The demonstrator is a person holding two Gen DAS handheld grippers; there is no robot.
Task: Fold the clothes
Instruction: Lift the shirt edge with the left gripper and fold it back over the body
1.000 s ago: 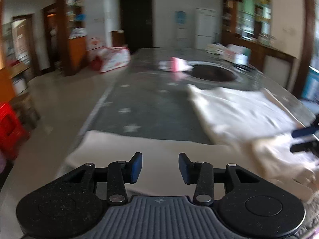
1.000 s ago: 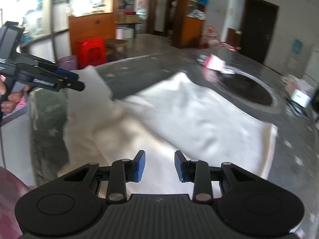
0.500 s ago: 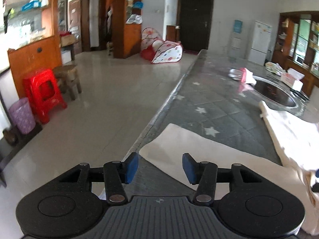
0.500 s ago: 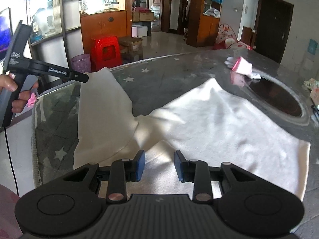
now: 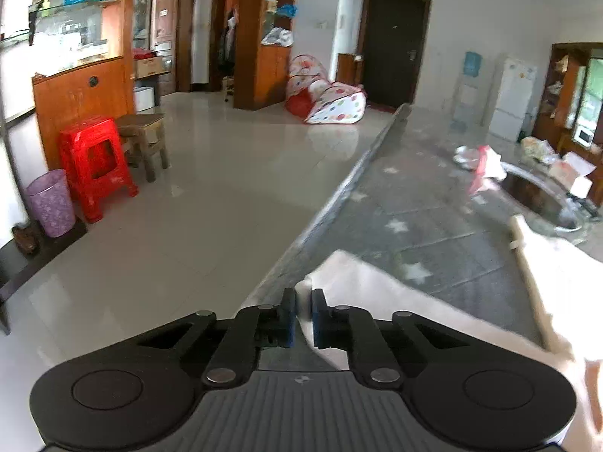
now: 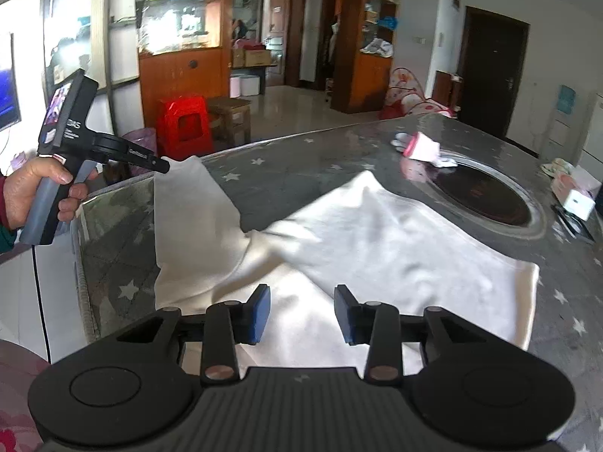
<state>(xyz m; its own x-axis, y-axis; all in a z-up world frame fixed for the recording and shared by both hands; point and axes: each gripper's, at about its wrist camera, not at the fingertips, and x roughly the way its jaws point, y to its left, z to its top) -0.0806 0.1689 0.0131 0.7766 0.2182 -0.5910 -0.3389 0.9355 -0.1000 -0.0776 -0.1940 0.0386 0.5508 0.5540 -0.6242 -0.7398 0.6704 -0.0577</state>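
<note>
- Cream-white soft cotton garment (image 6: 377, 241) lies spread over the near end of the dark grey star-patterned glass-topped table (image 6: 301, 158). One long narrow part, probably a sleeve, runs toward the left table edge; the broad body panel runs to the right, toward the dark round inset in the tabletop (image 6: 486, 196).
- Left gripper (image 5: 303, 318): jaws have just been closing and now stand nearly together, pinching the end corner of the sleeve between the blue pads at the table edge. The right wrist view confirms its tip (image 6: 160, 167) meets the sleeve end.
- Right gripper (image 6: 301, 314): jaws have just been opening a little and stand apart over the middle of the garment, with cloth below them; nothing is pinched.
- Handling judgement: light, limp, thin fabric. It will drape and wrinkle, not hold shape, and likely slides easily on the glass.
- Best hold: corners, cuffs or hems, with one layer well between the pads.
- Risk: a shallow corner pinch may slip loose when lifted.
</note>
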